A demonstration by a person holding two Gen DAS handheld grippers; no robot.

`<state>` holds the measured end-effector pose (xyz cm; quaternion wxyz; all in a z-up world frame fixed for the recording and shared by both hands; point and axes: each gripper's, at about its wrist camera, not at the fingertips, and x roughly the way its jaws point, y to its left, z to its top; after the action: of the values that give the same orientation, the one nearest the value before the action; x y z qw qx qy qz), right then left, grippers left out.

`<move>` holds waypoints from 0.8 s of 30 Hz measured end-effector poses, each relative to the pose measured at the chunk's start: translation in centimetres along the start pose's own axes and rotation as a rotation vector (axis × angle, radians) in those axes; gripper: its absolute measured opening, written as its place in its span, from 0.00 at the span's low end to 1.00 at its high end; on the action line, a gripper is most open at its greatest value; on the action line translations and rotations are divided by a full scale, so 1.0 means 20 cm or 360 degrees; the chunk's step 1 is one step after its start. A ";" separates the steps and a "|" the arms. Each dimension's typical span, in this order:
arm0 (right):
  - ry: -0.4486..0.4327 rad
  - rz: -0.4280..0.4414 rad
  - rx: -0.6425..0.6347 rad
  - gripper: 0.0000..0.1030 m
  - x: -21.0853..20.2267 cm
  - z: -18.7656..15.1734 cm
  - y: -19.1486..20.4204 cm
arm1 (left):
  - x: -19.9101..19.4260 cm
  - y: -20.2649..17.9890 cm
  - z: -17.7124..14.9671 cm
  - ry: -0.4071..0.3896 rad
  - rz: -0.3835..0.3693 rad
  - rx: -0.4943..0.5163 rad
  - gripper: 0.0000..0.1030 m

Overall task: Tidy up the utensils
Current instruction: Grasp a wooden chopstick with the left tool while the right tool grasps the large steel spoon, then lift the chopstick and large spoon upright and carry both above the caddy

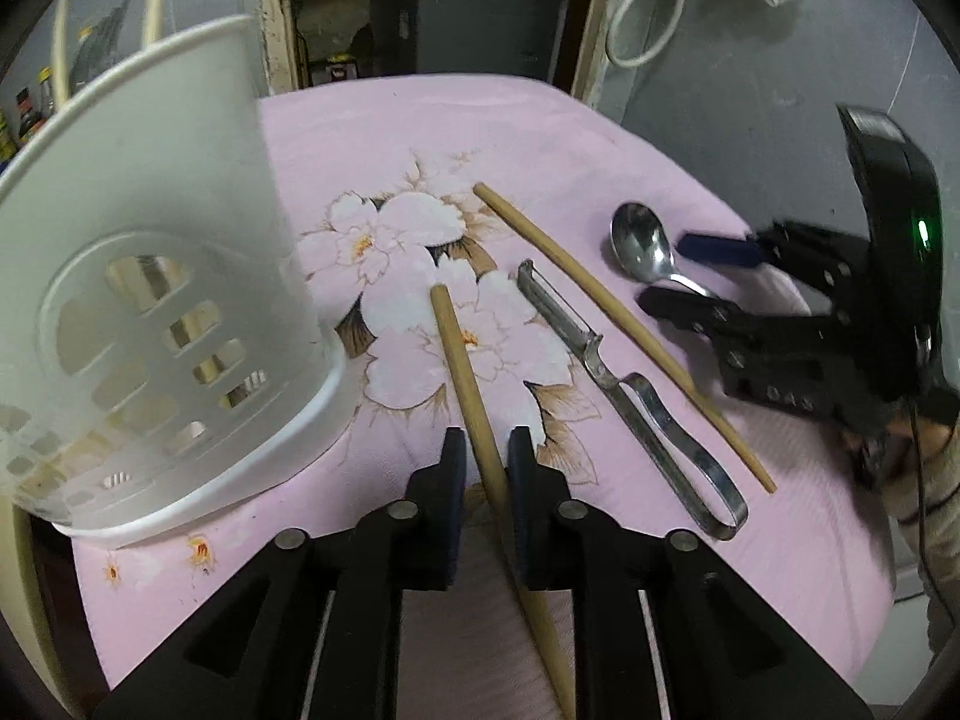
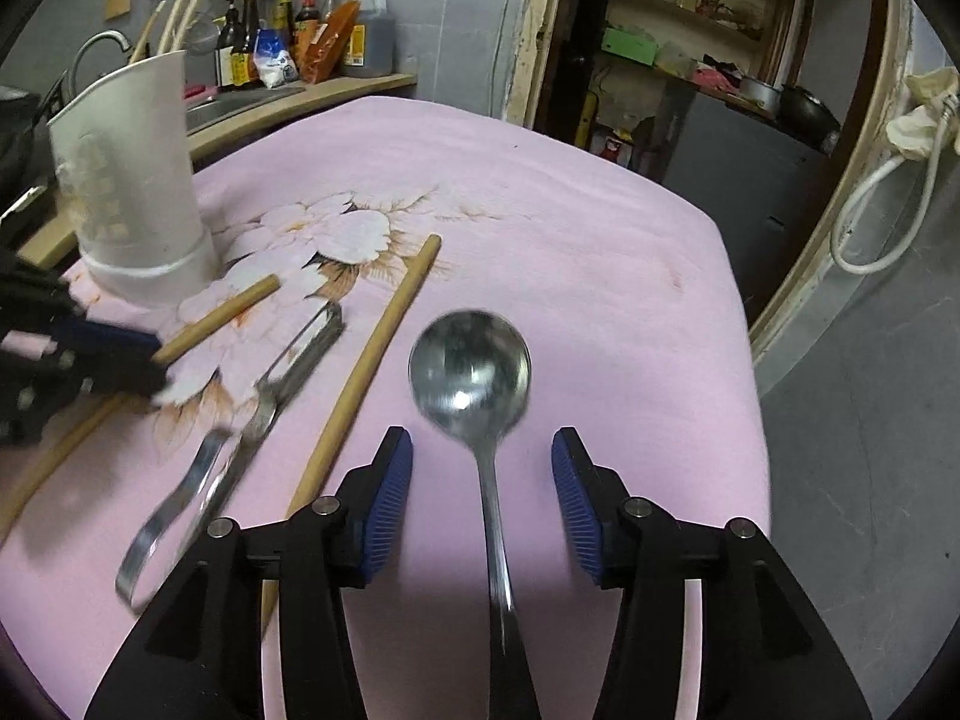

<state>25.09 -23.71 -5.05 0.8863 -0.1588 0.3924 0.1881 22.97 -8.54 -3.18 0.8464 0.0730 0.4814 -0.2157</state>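
Observation:
A wooden chopstick (image 1: 459, 360) lies on the pink flowered cloth (image 1: 480, 132) and runs between the fingers of my left gripper (image 1: 487, 441). The jaws stand narrowly apart, with thin gaps beside the stick, so the gripper is open. A white slotted utensil holder (image 1: 150, 300) stands just to the left. My right gripper (image 2: 481, 438) is open wide over the handle of a steel spoon (image 2: 471, 372) that lies flat on the cloth; its pads are well clear of the handle. Between the two grippers lie a metal peeler (image 2: 270, 396) and a second chopstick (image 2: 372, 372).
The holder (image 2: 138, 180) stands at the table's far left corner. Behind it is a counter with sauce bottles (image 2: 300, 30) and a sink. The cloth ends close on the right at a grey floor (image 2: 852, 480). A white cable (image 2: 870, 210) hangs by the doorframe.

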 end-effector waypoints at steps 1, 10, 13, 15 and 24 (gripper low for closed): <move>0.0005 0.0013 0.0005 0.51 0.01 0.01 0.00 | 0.01 -0.01 0.01 0.0015 0.0004 0.0017 0.21; 0.0025 0.0051 0.0054 0.53 0.11 0.09 -0.01 | 0.08 -0.01 0.05 0.0036 0.0045 0.0074 0.25; 0.0006 0.0039 0.0092 0.42 0.09 0.08 -0.03 | 0.09 0.02 0.07 0.0030 0.0035 0.0017 0.16; 0.0000 0.0002 0.0077 0.38 0.09 0.08 -0.01 | 0.08 0.04 0.07 0.0030 0.0023 -0.0031 0.11; -0.0190 -0.0105 -0.0031 0.37 -0.04 0.05 0.07 | -0.04 0.07 -0.05 -0.0148 -0.0035 -0.0170 0.04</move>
<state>24.47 -22.28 -3.99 0.9122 -0.1687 0.3315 0.1717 22.47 -6.73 -3.07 0.8681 0.0124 0.4532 -0.2022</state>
